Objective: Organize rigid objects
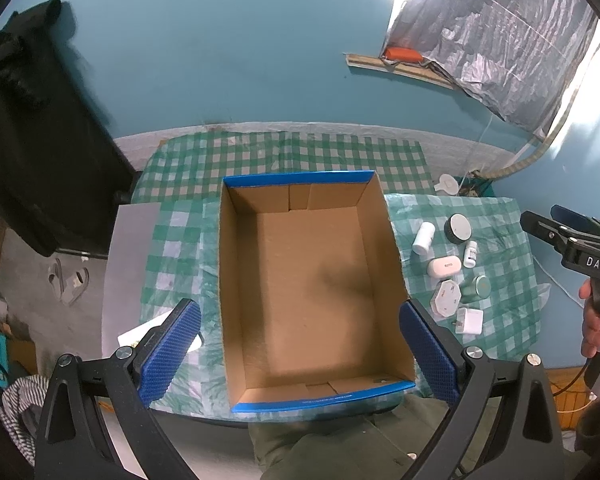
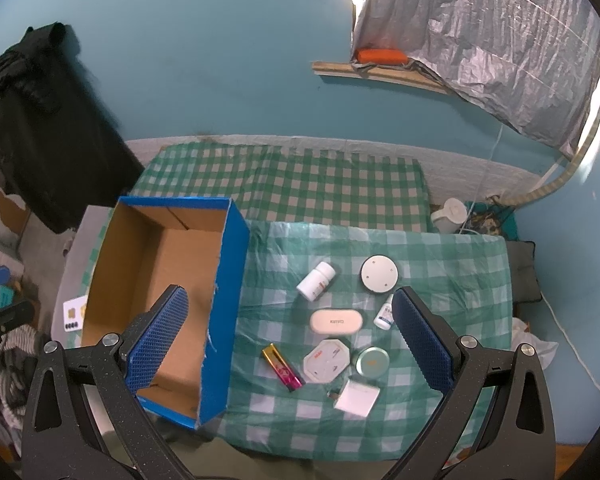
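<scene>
A: Left wrist view first. What is the state of the left gripper [image 1: 300,352]?

B: Its jaws are spread wide and hold nothing. It hangs above the open brown corrugated cardboard box with blue outer walls [image 1: 300,178]; the textured blue pads straddle the box's near end. The box interior is bare, presumably staged as the receptacle. The right gripper [image 1: 556,224] shows at the right edge of this view, off to the side of the left one.

A: And the right wrist view?

B: The right gripper [image 2: 288,344] is likewise wide and unloaded. The rigid items lie between and ahead of its fingers on the wrinkled green-checked plastic tablecloth [image 2: 460,264], grouped beside the box, likely for short transfers: a white cylindrical pill bottle [image 2: 316,281] on its side, a white round puck [image 2: 379,273], a white oval case [image 2: 336,322], a small white dropper bottle [image 2: 385,312], a white octagonal plug adapter [image 2: 326,361], a green round tin [image 2: 372,362], a glossy pink-and-gold lighter [image 2: 282,367], and a white square charger [image 2: 357,396].

A: Handling?

B: Hard, smooth shells; the cylinder may roll.
</scene>
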The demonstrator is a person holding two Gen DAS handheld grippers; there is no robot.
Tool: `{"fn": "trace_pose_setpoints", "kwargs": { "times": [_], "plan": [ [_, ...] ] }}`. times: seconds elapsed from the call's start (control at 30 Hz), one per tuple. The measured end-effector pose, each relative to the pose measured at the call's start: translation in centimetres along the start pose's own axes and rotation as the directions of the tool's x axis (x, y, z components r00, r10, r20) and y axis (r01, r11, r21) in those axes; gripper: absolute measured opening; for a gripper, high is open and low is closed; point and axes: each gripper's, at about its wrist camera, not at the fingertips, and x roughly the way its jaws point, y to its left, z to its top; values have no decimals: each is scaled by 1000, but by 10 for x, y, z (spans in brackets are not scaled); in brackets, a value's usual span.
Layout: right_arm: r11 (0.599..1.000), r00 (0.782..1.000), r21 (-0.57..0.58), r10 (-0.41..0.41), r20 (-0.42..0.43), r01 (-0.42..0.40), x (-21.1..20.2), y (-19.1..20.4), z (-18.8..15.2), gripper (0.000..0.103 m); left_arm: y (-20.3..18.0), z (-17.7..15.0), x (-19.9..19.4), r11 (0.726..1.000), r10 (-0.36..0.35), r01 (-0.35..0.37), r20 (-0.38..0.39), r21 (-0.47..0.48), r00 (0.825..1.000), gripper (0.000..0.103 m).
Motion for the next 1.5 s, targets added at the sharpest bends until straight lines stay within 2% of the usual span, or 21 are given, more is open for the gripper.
{"fn": "trace_pose_setpoints", "kwargs": {
  "times": [0.27, 0.63, 0.97, 1.13, 1.5],
  "plan": [
    [1000, 1000, -4, 0, -9, 0, 4, -2, -5, 101, 7, -4, 4, 1000, 10, -10, -7, -6, 1000, 100],
    [999, 999, 24, 24, -45, -23, 16, -28, -11, 101, 37, -17, 34, 996, 82, -84, -72, -18, 994, 100],
    [995, 989, 93, -34, -141, 47, 61, -77, -35, 101, 66, -38, 74, 991, 103, -114, -158, -66, 982, 100],
    [990, 983, 132, -34, -182, 58, 83, -94, -52, 101, 77, -50, 94, 988, 112, -131, -201, -80, 973, 100],
    [990, 966, 116, -52, -253, 84, 126, -115, -86, 96, 90, -75, 129, 986, 111, -137, -253, -91, 961, 100]
  ]
}}
